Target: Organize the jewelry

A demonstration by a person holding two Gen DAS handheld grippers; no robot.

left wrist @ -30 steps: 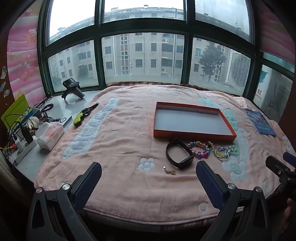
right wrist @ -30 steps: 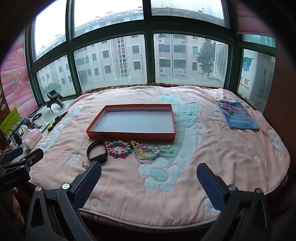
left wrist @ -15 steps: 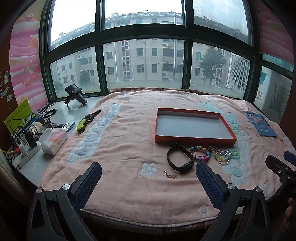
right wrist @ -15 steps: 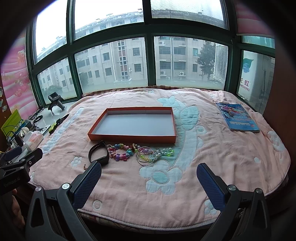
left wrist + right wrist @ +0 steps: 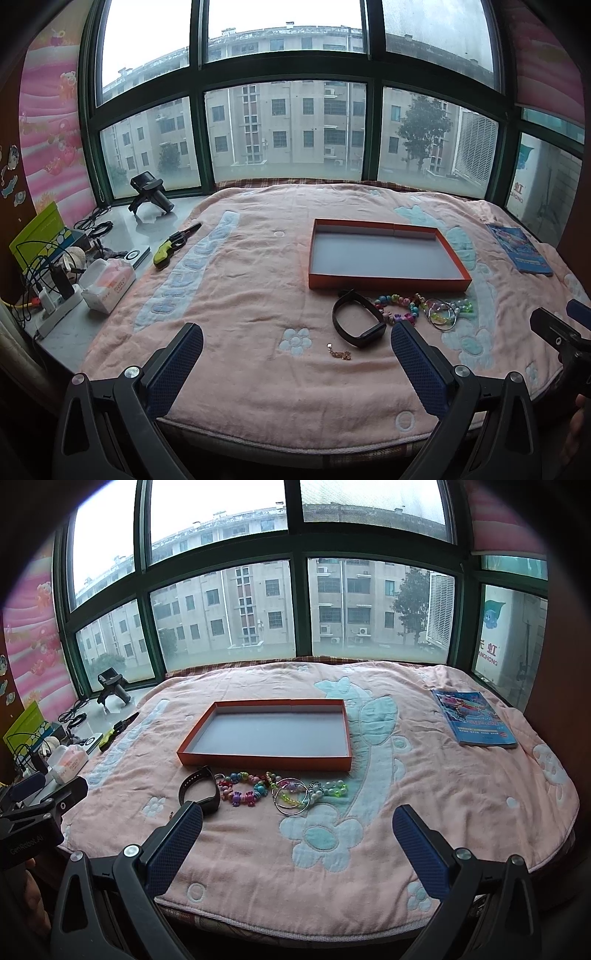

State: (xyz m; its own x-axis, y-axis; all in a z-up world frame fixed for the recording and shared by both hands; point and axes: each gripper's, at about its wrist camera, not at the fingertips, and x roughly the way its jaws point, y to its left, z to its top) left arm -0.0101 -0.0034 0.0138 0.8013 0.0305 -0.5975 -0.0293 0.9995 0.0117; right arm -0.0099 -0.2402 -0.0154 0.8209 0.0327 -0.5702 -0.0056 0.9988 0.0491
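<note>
Left wrist view, from the left edge: a cluttered windowsill (image 5: 110, 236) with a tissue pack (image 5: 107, 282) and cables too tangled to sort out, then a pink blanket (image 5: 240, 295) over the bed; the left tongs (image 5: 295, 345) hang wide apart above its near edge, empty, their frames cut off by the bottom of the picture. On the blanket a small gold chain (image 5: 340, 354) lies alone, too small to make out in detail. Beyond it a black band (image 5: 356, 319) lies just in front of the orange tray (image 5: 388, 282), with a coloured bead bracelet (image 5: 397, 306) and silver hoops (image 5: 441, 315) overlapping beside it. A blue book (image 5: 521, 251) lies far right. In the right wrist view the right tongs (image 5: 295, 827) also gape empty, one blue pad (image 5: 173, 845) covering the band's near side
</note>
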